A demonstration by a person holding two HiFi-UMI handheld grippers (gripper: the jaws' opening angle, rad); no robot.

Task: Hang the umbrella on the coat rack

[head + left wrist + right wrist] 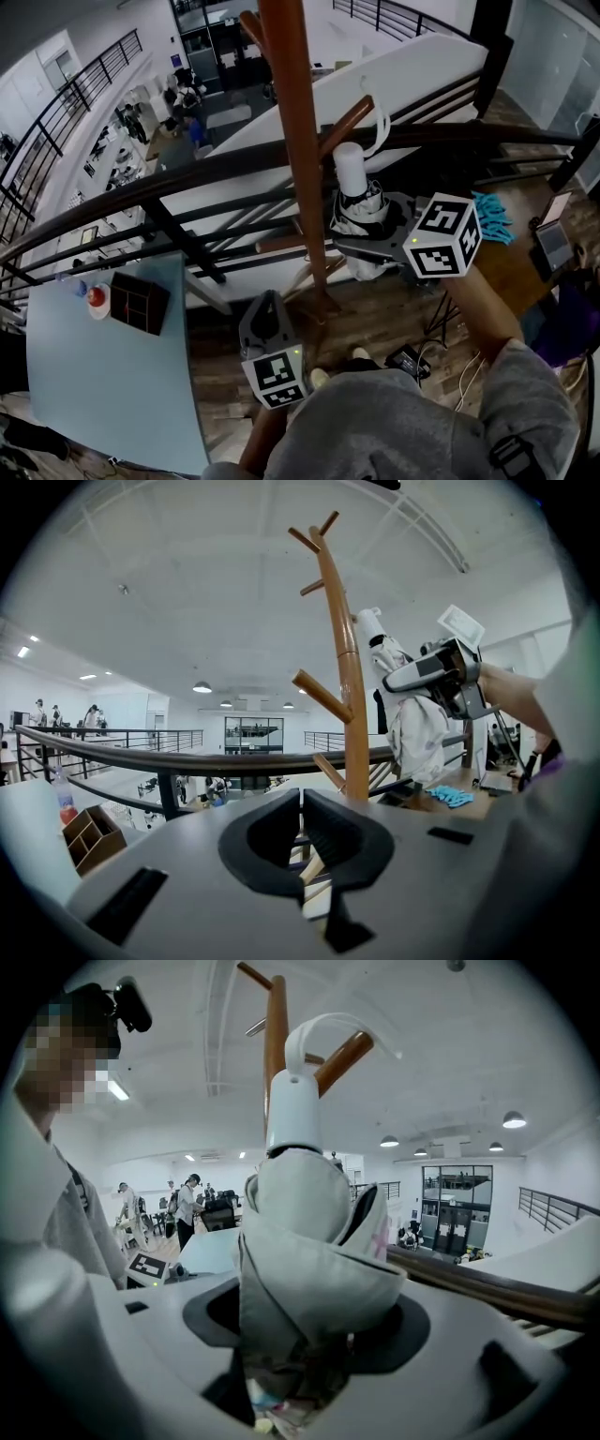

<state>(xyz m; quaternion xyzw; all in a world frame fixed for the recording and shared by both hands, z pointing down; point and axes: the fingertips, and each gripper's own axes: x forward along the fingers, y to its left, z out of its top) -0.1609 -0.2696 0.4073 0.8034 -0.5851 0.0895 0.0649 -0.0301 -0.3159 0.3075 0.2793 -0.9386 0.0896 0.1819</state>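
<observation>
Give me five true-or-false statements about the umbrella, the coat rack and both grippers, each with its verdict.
1. The right gripper is shut on the umbrella. True.
2. The umbrella is open. False: it is folded, with its handle end up.
3. The left gripper grips the coat rack. False: its jaws are together on nothing, apart from the rack.
4. The coat rack is a brown pole with angled pegs. True.
5. A compartment box sits on the pale blue table. True.
</observation>
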